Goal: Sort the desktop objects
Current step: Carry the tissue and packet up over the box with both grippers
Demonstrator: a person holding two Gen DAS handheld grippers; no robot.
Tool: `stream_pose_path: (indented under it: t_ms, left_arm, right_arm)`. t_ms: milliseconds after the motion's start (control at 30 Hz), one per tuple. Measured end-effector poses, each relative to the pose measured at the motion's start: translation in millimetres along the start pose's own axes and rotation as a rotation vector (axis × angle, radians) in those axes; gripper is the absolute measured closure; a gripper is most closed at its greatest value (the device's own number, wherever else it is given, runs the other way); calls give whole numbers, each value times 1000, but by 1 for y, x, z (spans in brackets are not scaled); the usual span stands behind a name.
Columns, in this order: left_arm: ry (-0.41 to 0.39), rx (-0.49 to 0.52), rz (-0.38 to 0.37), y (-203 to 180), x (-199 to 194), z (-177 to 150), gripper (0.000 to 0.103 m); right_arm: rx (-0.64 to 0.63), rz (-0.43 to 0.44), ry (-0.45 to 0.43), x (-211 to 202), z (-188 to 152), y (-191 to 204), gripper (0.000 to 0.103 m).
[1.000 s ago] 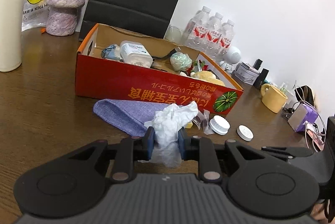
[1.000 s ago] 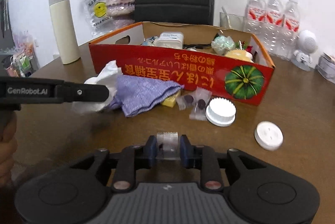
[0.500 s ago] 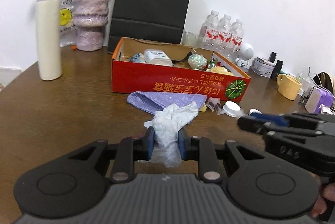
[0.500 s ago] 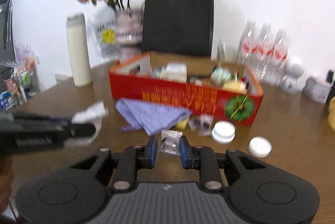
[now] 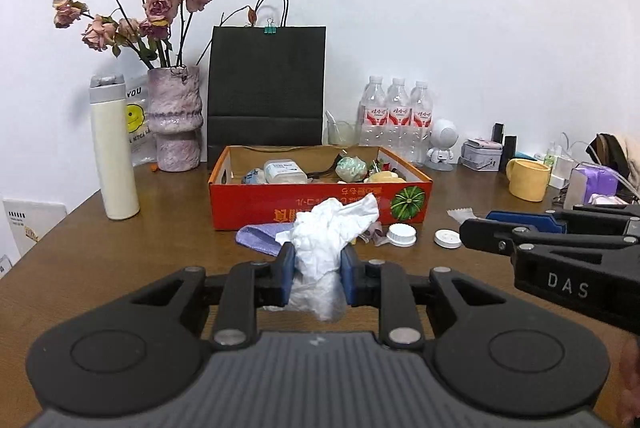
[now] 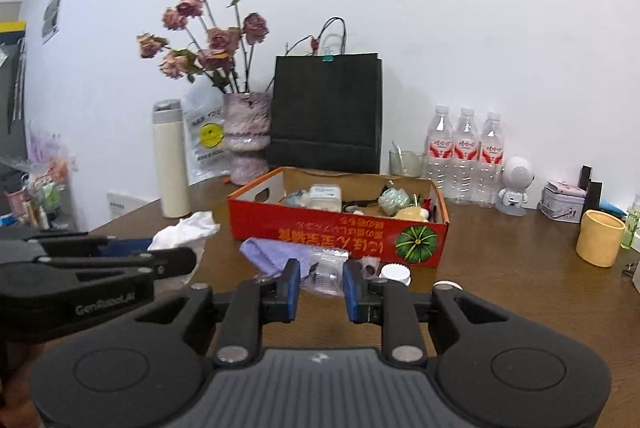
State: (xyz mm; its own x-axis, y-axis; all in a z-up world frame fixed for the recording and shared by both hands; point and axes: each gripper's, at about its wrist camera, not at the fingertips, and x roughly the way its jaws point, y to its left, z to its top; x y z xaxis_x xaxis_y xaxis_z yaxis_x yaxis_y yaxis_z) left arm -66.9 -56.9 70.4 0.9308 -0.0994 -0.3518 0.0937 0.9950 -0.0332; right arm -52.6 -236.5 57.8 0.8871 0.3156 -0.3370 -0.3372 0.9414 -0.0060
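red box [image 5: 256,207]: mixed small items, blurry | left gripper [image 5: 318,278] pinches tissue [image 5: 332,228] | right gripper [image 6: 320,290] pinches clear packet [image 6: 326,274]

Ahead of the left gripper [image 5: 317,278] stand three water bottles [image 5: 397,119], one black paper bag [image 5: 267,83], one vase [image 5: 174,117] of dried roses [image 5: 158,3], one cream flask [image 5: 114,151] and one red cardboard box [image 5: 320,203]. Just beyond its fingertips lie two white lids [image 5: 401,235], one purple cloth [image 5: 260,238] and one crumpled white tissue [image 5: 332,228] between its jaws. To its right sit one yellow mug [image 5: 526,177], one small white robot figure [image 5: 442,143], one glass [image 5: 342,132], and the one other gripper [image 6: 320,284], whose jaws hold one clear packet [image 6: 327,270].
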Motion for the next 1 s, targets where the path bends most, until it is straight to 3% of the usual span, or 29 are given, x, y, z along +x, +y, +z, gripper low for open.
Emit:
stream_pose_path:
  t_ms: [300, 500, 733, 1000]
  left_arm:
    - [-78, -20, 40, 1, -42, -3, 78]
    - [-99, -30, 50, 9, -38, 5, 78]
    - [-119, -46, 50, 19, 12, 29, 78]
    - [-72, -62, 54, 39, 114, 59, 78]
  right_arm:
    - [27, -16, -107, -45, -9, 14, 82]
    - [33, -20, -132, -42, -4, 16, 82]
    - [36, -34, -120, 5, 15, 2, 82]
    - [76, -63, -94, 112, 51, -32, 82]
